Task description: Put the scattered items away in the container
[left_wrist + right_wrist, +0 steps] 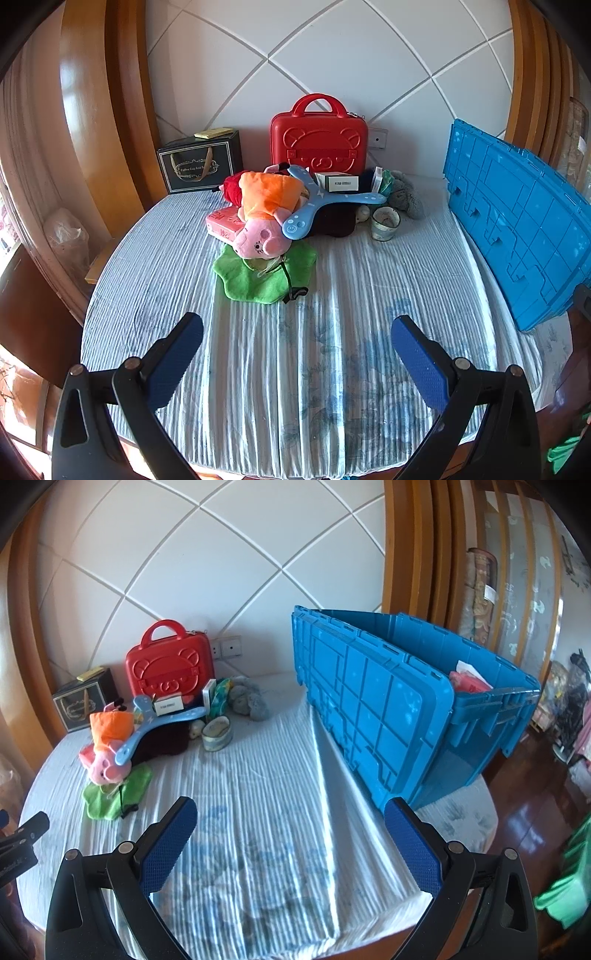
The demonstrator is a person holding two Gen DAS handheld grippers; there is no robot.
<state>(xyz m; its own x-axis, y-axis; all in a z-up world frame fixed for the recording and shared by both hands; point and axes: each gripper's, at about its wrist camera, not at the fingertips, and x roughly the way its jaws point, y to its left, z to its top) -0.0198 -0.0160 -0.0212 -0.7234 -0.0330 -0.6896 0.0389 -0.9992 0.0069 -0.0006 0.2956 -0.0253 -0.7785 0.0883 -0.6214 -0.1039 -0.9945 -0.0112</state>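
Left wrist view: we see the left gripper (pixel 297 334) with its blue-padded fingers (pixel 177 354) spread wide and nothing between them, hovering over the blue-and-white striped bedcover (pixel 258 369). We take the red hard-shell case with a bear face and handle (pixel 319 142) as our landmark, standing closed and upright against the white wall. Just in front of it lies the heap of scattered items: a pink pig plush in an orange dress (pixel 264 218), a light blue boomerang-shaped toy (pixel 314 206), a small white carton (pixel 341 182), a grey plush animal (pixel 406 197) and a green scalloped cloth (pixel 266 275). A small patterned cup (pixel 385 222) stands in front of the case, to its right. Left of the case sits a black gift bag with rope handles (pixel 201 164). Far right of it, the big blue plastic crate (pixel 517 221) shows only its ribbed side.

Right wrist view: the right gripper (pixel 290 823) also has its fingers wide apart, empty. The blue crate (pixel 388 709), well right of the red case (pixel 170 664), is open on top; inside we make out something pink and white (pixel 469 679) near the rim, the rest hidden.
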